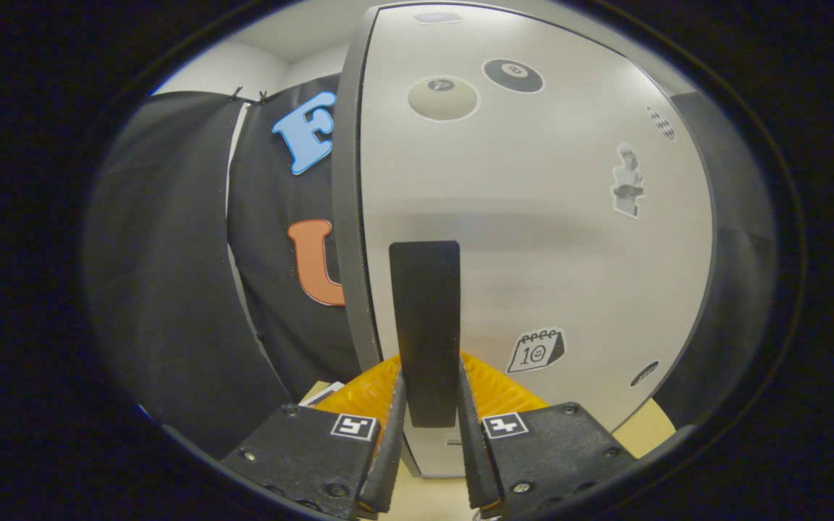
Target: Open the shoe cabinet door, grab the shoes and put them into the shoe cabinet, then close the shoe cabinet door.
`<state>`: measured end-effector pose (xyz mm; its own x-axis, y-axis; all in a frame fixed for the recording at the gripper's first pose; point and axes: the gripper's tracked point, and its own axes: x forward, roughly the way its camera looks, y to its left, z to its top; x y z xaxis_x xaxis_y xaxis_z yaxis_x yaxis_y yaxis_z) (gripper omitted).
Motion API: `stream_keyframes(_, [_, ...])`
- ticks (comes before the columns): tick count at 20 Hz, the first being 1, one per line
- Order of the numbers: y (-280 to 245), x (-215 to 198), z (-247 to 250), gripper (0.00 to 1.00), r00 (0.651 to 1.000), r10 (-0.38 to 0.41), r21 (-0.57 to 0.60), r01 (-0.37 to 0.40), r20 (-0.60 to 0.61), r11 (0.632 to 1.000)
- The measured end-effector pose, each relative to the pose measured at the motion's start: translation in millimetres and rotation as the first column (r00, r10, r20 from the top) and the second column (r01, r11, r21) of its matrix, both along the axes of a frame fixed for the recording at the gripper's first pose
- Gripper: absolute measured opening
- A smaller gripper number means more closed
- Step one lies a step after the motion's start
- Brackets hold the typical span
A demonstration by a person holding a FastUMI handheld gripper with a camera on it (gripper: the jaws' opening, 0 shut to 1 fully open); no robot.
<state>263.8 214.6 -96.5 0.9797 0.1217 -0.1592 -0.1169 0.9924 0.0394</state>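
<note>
Gripper view: I have the tool (428,427) clamped on the black handle (424,325) of the shoe cabinet door (533,217); I judge shoes unstowed.

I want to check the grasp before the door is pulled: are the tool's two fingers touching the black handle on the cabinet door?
Touching. In the gripper view both fingers of the tool press against the sides of the black handle, with no gap visible.

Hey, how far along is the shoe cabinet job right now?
Early stage, or possibly the last; one view cannot tell. Done: nothing shows as finished. In hand: the tool has its fingers on either side of the black handle on the white cabinet door, apparently gripping it. Left: no shoes are in sight, so whether loading remains cannot be told.
</note>
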Motion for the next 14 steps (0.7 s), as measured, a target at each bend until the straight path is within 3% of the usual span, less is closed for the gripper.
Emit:
stream_keyframes(7, [-5, -14, -1, 0.3, 0.997, 0.08, 0.009, -0.08, -0.011, 0.997])
stream_keyframes(14, [-31, -88, 0, 0.27, 0.988, 0.151, 0.037, -0.15, -0.012, 0.988])
